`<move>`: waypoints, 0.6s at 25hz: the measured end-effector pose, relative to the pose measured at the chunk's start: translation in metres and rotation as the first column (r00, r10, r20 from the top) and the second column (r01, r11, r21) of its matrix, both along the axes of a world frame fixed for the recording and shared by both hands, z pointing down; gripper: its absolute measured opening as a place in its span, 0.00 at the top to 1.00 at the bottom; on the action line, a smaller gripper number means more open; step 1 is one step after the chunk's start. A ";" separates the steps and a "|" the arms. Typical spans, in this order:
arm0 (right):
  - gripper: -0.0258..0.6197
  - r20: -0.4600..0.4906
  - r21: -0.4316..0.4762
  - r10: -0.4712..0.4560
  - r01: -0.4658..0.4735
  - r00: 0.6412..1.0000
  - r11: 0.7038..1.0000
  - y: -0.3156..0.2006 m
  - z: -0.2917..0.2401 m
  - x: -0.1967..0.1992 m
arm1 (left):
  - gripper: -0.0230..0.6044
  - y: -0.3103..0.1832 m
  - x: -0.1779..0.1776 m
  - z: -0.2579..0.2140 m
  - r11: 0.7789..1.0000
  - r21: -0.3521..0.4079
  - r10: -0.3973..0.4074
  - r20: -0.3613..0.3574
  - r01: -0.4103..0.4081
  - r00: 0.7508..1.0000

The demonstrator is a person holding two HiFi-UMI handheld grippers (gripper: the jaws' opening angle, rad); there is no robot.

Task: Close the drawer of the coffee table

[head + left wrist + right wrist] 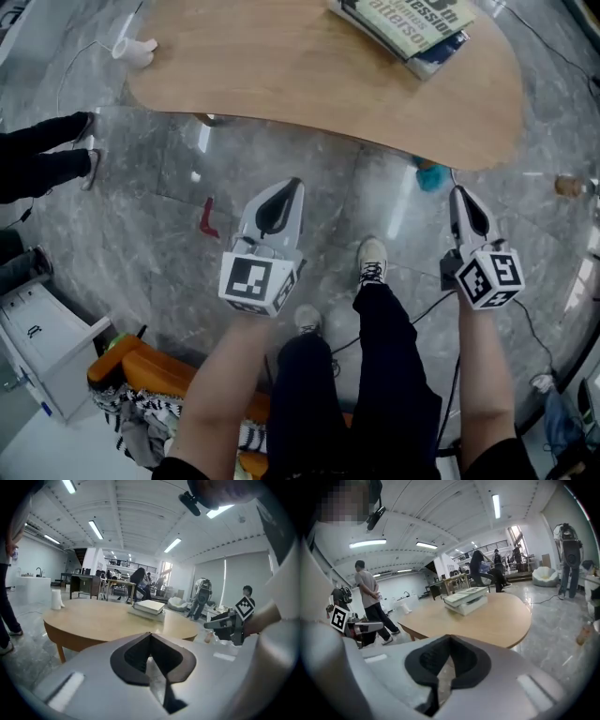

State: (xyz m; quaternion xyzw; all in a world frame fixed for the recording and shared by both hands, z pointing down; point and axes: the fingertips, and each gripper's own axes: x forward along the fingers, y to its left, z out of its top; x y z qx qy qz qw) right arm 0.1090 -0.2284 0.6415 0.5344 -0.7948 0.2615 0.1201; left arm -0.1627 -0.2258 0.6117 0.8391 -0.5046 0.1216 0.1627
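Standing back from the oval wooden counter, with the left claw and the right claw both clamped shut on nothing, side by side over the grey floor. Cannot find a drawer front jutting from under the top in any of the 3 views, so probably pushed home or hidden beneath the edge. Kept empty and clear of the counter, likely for want of anything left to push, with only stacked books and a white cup on top.

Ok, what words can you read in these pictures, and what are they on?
"atterson": on the cover of the top book lying on the coffee table; its start is cut off.
Other print on that cover: cropped or too small to read.
The marker cubes: black-and-white squares only, no words.
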 end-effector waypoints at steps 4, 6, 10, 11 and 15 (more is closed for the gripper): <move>0.96 0.026 0.000 -0.098 0.098 0.995 0.995 0.007 -0.070 -0.027 | 0.96 0.030 -0.007 -0.080 1.000 -0.023 0.006 -0.005 -0.006 1.000; 0.96 0.041 0.019 -0.160 0.159 0.986 0.987 0.011 -0.106 -0.045 | 0.96 0.042 -0.013 -0.116 0.999 -0.032 0.002 -0.009 -0.003 1.000; 0.96 0.055 0.061 -0.228 0.225 0.972 0.972 0.027 -0.184 -0.074 | 0.96 0.063 -0.018 -0.192 0.999 -0.029 0.018 -0.049 -0.019 0.999; 0.96 0.051 0.069 -0.239 0.235 0.970 0.969 0.033 -0.203 -0.080 | 0.96 0.069 -0.020 -0.211 0.999 -0.029 0.015 -0.073 -0.017 0.997; 0.96 0.018 0.109 -0.255 0.252 0.967 0.962 0.066 -0.279 -0.101 | 0.96 0.105 -0.035 -0.285 1.000 -0.002 0.026 -0.149 -0.027 0.988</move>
